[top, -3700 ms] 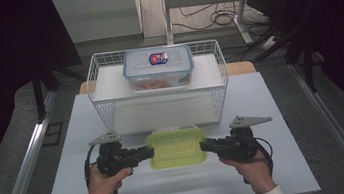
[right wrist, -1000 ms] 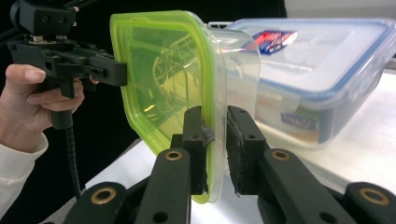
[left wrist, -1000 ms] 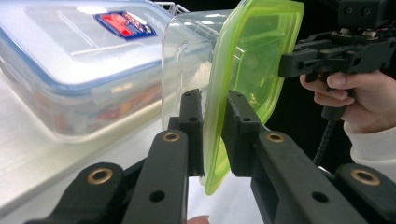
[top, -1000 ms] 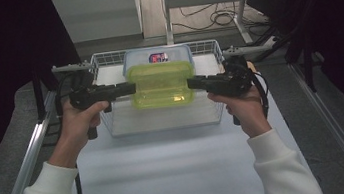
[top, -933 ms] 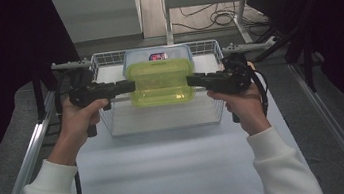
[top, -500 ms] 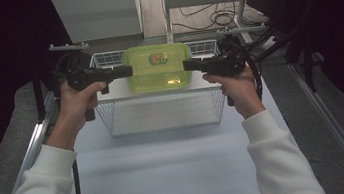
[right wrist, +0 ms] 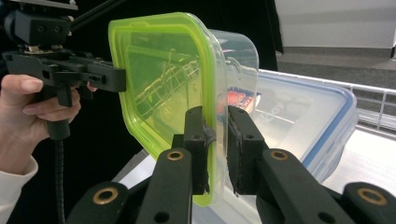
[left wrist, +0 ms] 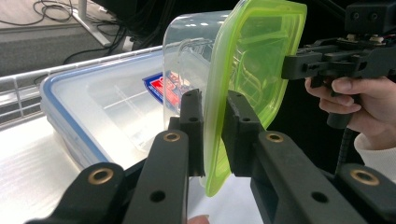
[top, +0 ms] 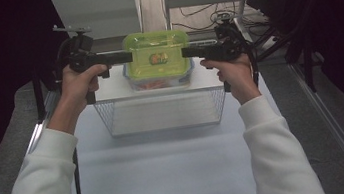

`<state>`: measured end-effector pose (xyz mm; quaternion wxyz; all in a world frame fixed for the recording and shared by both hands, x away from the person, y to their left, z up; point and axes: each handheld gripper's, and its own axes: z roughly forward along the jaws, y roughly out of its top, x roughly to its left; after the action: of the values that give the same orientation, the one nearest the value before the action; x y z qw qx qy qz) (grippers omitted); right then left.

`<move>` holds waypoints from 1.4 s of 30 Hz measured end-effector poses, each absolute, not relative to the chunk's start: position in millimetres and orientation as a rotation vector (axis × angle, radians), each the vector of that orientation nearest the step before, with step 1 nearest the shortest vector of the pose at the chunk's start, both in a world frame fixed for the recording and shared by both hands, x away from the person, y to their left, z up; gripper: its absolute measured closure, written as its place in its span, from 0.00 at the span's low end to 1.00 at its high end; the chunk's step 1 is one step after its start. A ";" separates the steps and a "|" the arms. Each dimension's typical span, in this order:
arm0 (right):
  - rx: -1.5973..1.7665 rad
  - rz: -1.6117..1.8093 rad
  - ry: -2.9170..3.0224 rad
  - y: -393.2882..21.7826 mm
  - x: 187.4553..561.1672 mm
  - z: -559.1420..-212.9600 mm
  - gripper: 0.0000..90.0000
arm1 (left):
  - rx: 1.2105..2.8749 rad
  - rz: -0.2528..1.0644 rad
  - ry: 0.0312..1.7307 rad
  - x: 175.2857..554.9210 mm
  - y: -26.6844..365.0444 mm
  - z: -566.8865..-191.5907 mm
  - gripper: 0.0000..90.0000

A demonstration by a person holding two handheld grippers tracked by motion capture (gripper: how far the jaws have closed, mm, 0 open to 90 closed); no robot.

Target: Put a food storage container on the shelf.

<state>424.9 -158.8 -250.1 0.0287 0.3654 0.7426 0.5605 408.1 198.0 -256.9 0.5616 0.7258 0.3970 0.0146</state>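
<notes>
High view puts the green-lidded container [top: 157, 54] in the air directly over the blue-rimmed container [top: 160, 81], which sits on the white shelf inside the wire basket [top: 162, 112] at the far edge of the table [top: 169, 168]. I have it pinched from both ends: the left gripper [top: 127, 57] is clamped on its left lid rim and the right gripper [top: 186, 52] on its right, so the container's long axis runs straight across between my two hands, neither one nearer than the other.

Left gripper view shows the pads [left wrist: 192, 116] pressed on the green lip, with the clear tub on the side toward the blue-rimmed box. Right gripper view shows the same grip mirrored.

What matters for setting it down, I judge, is keeping its outline square over the lower lid, since that lid lies just beneath and parallel.
</notes>
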 end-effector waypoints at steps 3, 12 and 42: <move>1.151 1.732 2.299 -159.8 430.1 -248.3 0.87 | 1.709 0.033 0.939 410.3 197.2 -256.7 0.88; 1.206 1.716 2.311 -157.0 437.8 -254.6 0.87 | 1.695 0.015 0.998 415.8 196.7 -264.2 0.88; 1.347 1.777 2.194 -152.1 472.4 -272.6 0.65 | 1.587 0.010 1.119 439.7 190.0 -278.6 0.67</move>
<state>472.4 -152.1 -272.6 0.0065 0.4306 0.7013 0.5681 439.7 190.0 -278.6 0.5648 0.6745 0.4755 0.0041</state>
